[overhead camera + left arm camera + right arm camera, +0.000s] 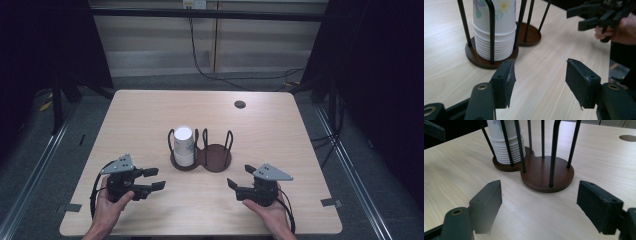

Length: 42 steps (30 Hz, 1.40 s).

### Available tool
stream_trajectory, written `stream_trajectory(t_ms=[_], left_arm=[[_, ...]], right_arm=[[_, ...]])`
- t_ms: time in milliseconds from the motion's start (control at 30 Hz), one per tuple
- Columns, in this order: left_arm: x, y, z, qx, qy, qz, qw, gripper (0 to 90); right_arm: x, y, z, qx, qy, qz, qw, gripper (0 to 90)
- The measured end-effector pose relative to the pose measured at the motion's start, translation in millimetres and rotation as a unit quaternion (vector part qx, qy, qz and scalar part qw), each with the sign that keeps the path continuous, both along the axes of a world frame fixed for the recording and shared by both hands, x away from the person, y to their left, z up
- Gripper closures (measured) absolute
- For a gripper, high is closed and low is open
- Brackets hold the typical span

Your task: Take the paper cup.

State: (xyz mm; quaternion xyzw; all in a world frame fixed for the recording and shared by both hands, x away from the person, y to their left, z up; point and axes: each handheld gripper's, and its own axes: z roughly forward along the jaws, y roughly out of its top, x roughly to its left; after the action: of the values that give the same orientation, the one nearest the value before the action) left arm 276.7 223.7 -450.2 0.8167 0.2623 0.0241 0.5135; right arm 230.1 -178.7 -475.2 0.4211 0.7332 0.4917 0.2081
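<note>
Grippers, left (156, 179) and right (232, 188), both wide open, empty; I'd take the cup stack (183, 145) near its top (rack (216, 159) rods crowd it).

Two hands in from the near edge of the table (150, 107), each wrapped around a gripper and resting low over the wood, well apart. Left hand (107, 207) toward the near-left corner, holding the left gripper (156, 179) with jaws parted wide and aimed inward to the right. Right hand (270, 212) toward the near-right corner, holding the right gripper (241, 176) likewise spread, aimed inward to the left, a grey three-cornered plate atop each.
</note>
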Motion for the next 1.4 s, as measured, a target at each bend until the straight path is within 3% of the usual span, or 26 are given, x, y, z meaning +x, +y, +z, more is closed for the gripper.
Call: stream_trajectory(t_ms=[67, 133, 333, 567, 633, 733, 833, 933, 1033, 1100, 1400], left_arm=[[0.5, -0.4, -0.5, 0.003, 0.006, -0.001, 1.0, 40.1], [2.0, -0.3, -1.1, 0.002, 0.023, 0.006, 0.9997, 36.4], [2.8, 0.6, 0.3, 0.007, 0.029, 0.013, 0.9995, 29.8], [-0.3, -1.1, 10.8, 0.019, 0.012, 0.003, 0.9997, 26.9], [-4.2, 0.9, 19.7, 0.012, 0.001, 0.004, 0.9999, 26.9], [-4.9, 3.2, 23.2, 0.004, -0.001, 0.006, 1.0, 26.3], [-0.4, 3.9, 27.6, 0.015, -0.002, 0.01, 0.9998, 26.1], [5.4, 2.0, 31.7, 0.009, 0.016, 0.007, 0.9998, 26.7], [9.4, -1.5, 36.4, 0.005, 0.011, 0.0, 0.9999, 29.2], [11.5, -4.9, 40.7, 0.019, 0.001, -0.003, 0.9998, 29.6], [24.0, -16.5, 62.3, 0.034, -0.013, -0.007, 0.9993, 30.6]], right_arm=[[-1.4, 0.4, 0.4, -0.003, 0.013, 0.011, 0.9999, 27.3], [-2.7, 0.9, -0.1, 0.003, 0.017, 0.017, 0.9997, 26.0], [-6.1, 3.1, 2.4, 0.005, 0.019, 0.03, 0.9993, 29.7], [-7.8, 4.7, 4.3, 0.014, 0.017, 0.047, 0.9987, 29.8], [-6.6, 5.3, 6.3, 0.013, 0.015, 0.054, 0.9983, 29.7], [-5.6, 5.6, 7.0, 0.017, 0.018, 0.055, 0.9982, 29.1], [-5.3, 5.0, 8.9, 0.019, 0.016, 0.055, 0.9982, 28.5], [-4.1, 3.3, 9.3, 0.022, 0.029, 0.058, 0.9976, 28.5], [-3.6, 2.6, 9.8, 0.025, 0.036, 0.059, 0.9973, 28.5], [-3.3, 2.5, 10.1, 0.024, 0.038, 0.061, 0.9971, 27.8], [-5.0, 1.8, 11.0, 0.02, 0.036, 0.062, 0.9972, 27.4]])
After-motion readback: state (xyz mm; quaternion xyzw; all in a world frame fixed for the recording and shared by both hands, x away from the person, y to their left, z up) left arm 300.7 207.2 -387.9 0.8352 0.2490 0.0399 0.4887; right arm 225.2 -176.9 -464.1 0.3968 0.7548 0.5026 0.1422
